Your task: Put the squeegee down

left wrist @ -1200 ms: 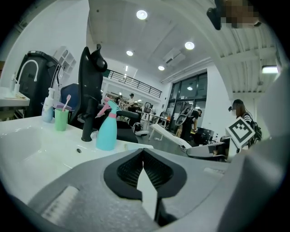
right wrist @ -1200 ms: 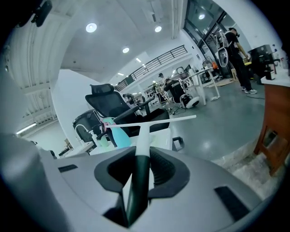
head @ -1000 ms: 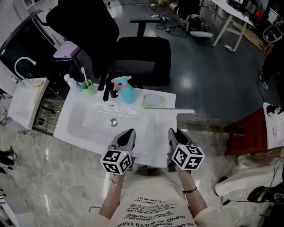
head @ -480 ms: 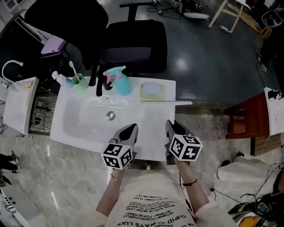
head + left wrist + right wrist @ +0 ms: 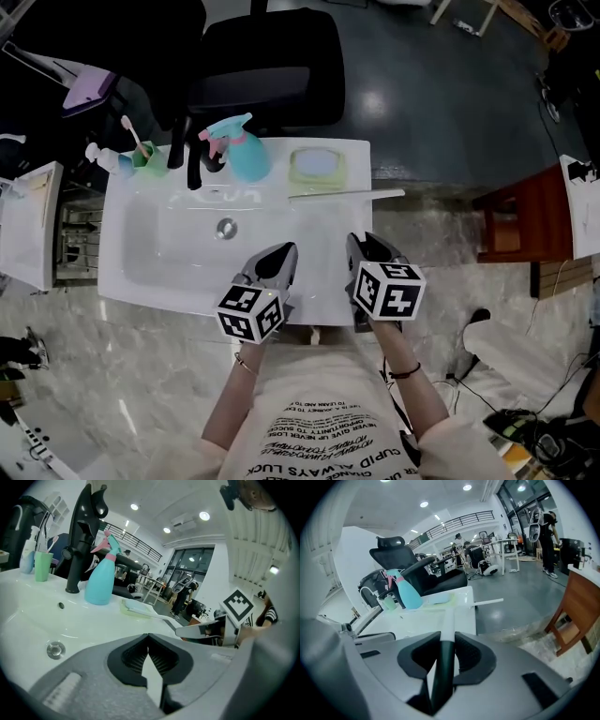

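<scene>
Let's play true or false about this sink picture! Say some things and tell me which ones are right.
1. The right hand-held gripper is holding the squeegee by its handle. True.
2. The spray bottle is red. False: it is teal with a pink trigger.
3. The left hand-held gripper is holding the green cup. False: its jaws are together on nothing, and the cup stands at the back of the sink, beside the faucet.
4. A toothbrush stands in the green cup. True.
5. The faucet is black. True.
</scene>
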